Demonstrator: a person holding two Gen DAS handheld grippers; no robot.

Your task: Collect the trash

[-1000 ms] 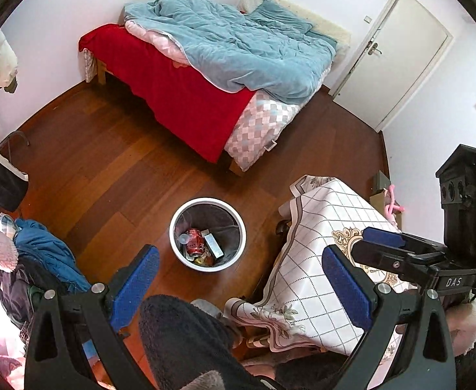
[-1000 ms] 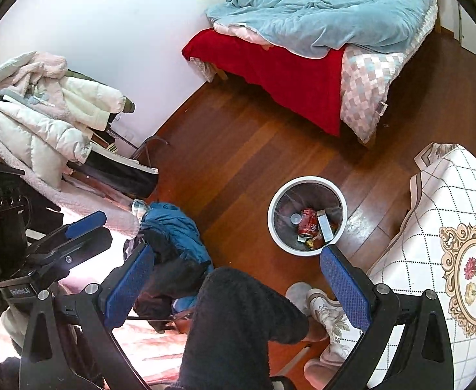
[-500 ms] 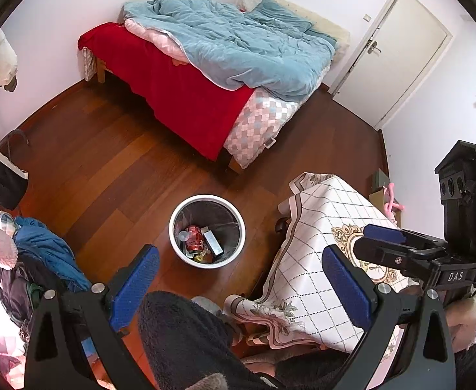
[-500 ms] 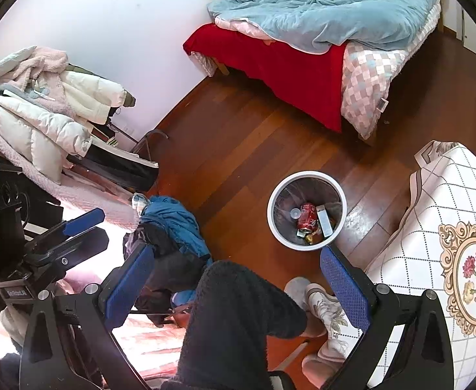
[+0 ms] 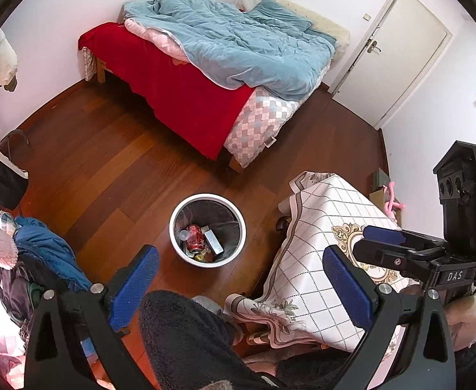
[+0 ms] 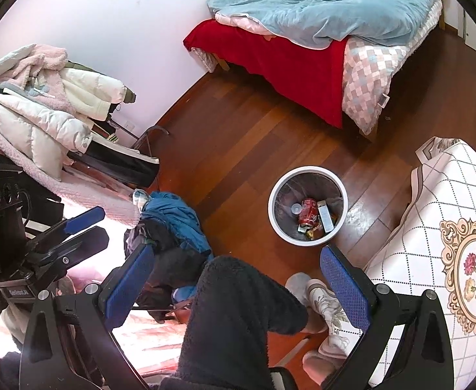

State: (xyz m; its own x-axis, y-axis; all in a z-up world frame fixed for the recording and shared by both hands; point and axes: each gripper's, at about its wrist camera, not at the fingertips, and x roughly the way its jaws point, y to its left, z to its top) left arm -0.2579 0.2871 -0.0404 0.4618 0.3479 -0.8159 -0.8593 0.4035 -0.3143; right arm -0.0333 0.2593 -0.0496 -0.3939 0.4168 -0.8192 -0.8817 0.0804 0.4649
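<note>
A white round trash bin [image 5: 207,261] stands on the wooden floor; it also shows in the right wrist view [image 6: 274,211]. Inside lie a red soda can [image 5: 195,241], a small box [image 5: 213,242] and other scraps; the can [image 6: 308,216] also shows in the right wrist view. My left gripper [image 5: 238,279] is open and empty, held high above the floor near the bin. My right gripper [image 6: 238,276] is open and empty, also high up. Each gripper shows in the other's view, the right one [image 5: 400,247] at the right edge, the left one [image 6: 75,230] at the left.
A table with a checked cloth [image 5: 329,253] stands right of the bin. A bed with red and blue covers [image 5: 225,65] is at the back, a door [image 5: 397,52] beyond. Clothes pile [image 6: 43,107] at the left. A person's dark-trousered leg [image 6: 238,318] is below.
Both views shifted slightly; the bin sits a little higher in the frames. Both grippers stay open and empty.
</note>
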